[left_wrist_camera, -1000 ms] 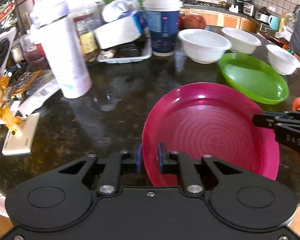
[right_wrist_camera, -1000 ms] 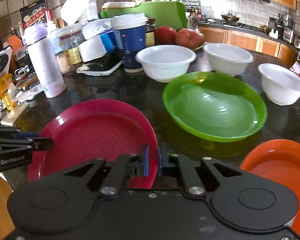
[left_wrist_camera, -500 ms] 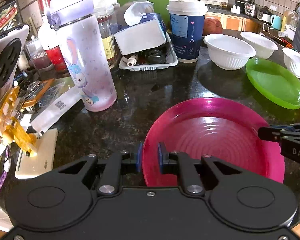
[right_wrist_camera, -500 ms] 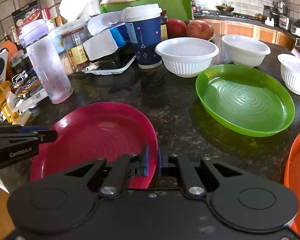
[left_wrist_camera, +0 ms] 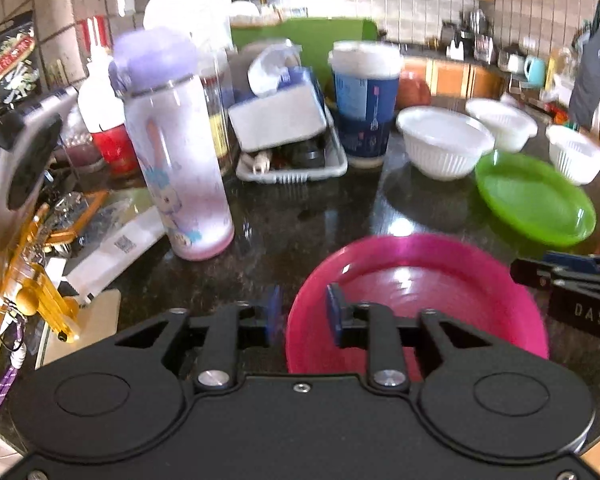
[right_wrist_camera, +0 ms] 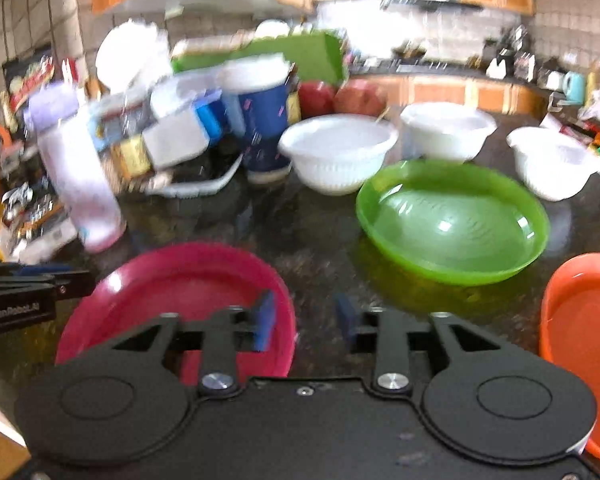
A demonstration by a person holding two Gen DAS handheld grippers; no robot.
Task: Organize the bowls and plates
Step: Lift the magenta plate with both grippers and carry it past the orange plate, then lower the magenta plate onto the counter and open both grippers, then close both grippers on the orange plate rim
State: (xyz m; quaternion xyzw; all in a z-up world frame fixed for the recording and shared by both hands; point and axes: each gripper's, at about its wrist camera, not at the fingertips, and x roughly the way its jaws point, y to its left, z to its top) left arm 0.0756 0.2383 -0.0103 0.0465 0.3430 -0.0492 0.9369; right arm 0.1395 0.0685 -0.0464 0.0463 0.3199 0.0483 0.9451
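Lying on the dark tabletop (left_wrist_camera: 300,216), the pink plate (left_wrist_camera: 420,280) fills the lower centre of both frames. Left hand-held gripper (left_wrist_camera: 303,312) and right hand-held gripper (right_wrist_camera: 306,322) are opening, pads apart around its rim, not pressing. Green plate (right_wrist_camera: 452,220) sits upper right.

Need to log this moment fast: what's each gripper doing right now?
Left gripper: jaws opening, pink plate rim between them, pads off it.
Right gripper: jaws opening astride the plate's other edge, holding nothing.
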